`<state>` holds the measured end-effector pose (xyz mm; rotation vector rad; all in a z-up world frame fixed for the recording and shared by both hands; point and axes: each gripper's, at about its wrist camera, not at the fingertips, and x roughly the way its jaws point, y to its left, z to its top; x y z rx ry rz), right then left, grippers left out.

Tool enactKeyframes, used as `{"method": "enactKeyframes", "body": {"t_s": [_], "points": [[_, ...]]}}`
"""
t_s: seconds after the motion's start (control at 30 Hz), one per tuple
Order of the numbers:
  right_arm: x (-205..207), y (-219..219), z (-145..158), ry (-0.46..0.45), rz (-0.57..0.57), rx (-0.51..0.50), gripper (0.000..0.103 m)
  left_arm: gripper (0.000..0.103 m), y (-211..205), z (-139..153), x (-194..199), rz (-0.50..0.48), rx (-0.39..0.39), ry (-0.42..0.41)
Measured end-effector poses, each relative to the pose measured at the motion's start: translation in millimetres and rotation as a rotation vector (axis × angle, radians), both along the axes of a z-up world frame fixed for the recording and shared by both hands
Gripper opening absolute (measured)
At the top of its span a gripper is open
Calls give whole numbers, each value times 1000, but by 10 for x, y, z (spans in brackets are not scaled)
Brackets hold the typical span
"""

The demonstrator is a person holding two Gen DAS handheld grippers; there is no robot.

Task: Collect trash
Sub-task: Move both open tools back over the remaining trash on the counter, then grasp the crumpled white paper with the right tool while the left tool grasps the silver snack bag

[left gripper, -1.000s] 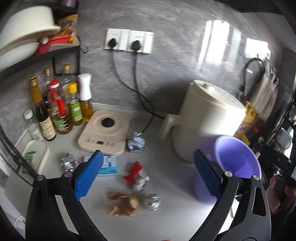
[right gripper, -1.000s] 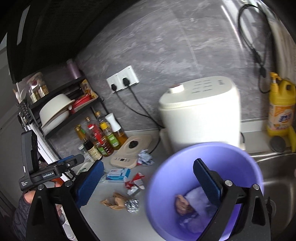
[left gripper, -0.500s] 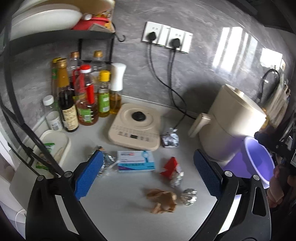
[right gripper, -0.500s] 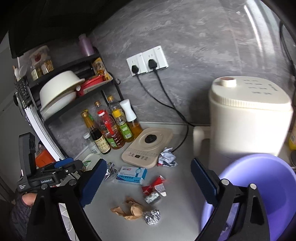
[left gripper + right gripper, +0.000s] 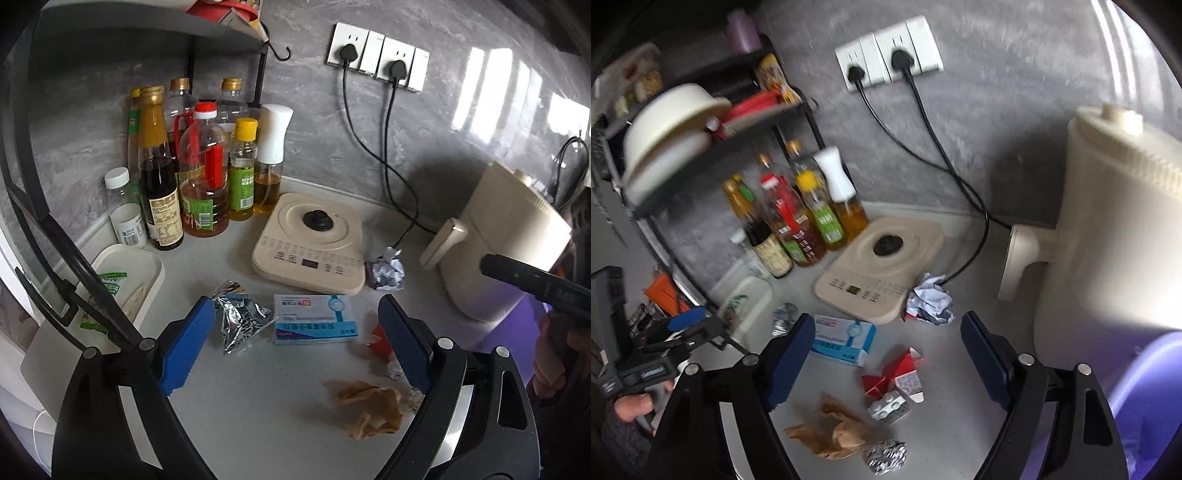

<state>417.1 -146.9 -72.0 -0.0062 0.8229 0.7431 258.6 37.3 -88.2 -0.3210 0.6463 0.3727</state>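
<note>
Scattered trash on a matte, pale grey countertop [image 5: 258, 406], seen from both wrist cameras. Left view: a flat rectangular cardboard box [image 5: 314, 319] printed in blue and white lay near centre; at its 9 o'clock, touching one corner, was a torn, glossy silver foil wrapper [image 5: 240, 317]. A crumpled brown paper wad [image 5: 371, 404], soft and creased, lay at the box's 5 o'clock. A ball of crinkled white-and-silver paper [image 5: 388, 273] sat at the box's 1 o'clock, against the corner of a smooth cream induction hob [image 5: 314, 240]. Glass and plastic condiment bottles [image 5: 199, 177] stood clustered at the hob's 9 o'clock, beside an oblong white plastic tub [image 5: 129, 280].

Right view (motion-blurred): a folded red-and-white carton [image 5: 894, 376] lay at centre, with a silver blister pack [image 5: 890, 406] touching it at 6 o'clock and a compact, faceted foil ball [image 5: 886, 456] lower down, beside the brown paper. A rounded cream appliance [image 5: 1108, 221] filled 3 o'clock; the smooth curved wall of a purple plastic basin [image 5: 1152, 391] showed at 4 o'clock.

The left gripper [image 5: 295, 345] was poised above the counter, tilted downward, with its ribbed blue pads spread wide on either side of the box and wrapper, touching nothing. The right gripper [image 5: 886, 362] hung likewise over the carton, jaws released and empty. In each view the opposite hand-held gripper appeared at the frame edge.
</note>
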Motion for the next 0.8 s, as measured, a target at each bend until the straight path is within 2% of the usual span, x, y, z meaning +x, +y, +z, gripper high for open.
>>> {"method": "enactKeyframes", "body": {"t_s": [0.13,0.3,0.43,0.53,0.8], "points": [[217,207,-207,41,3,-23,76,89,96,-144,136,32,-22,23],[467,382,-473,84,-61,-47,75,89,178,-338,362,76,-20,39],[660,464,-688,108,-108,-64,75,89,229,-477,581,113,13,66],[809,499,-844,129,-144,-87,75,89,313,-585,712,143,-1,73],[1043,615,-1116,155,-221,-104,76,89,433,-912,972,228,12,136]]}}
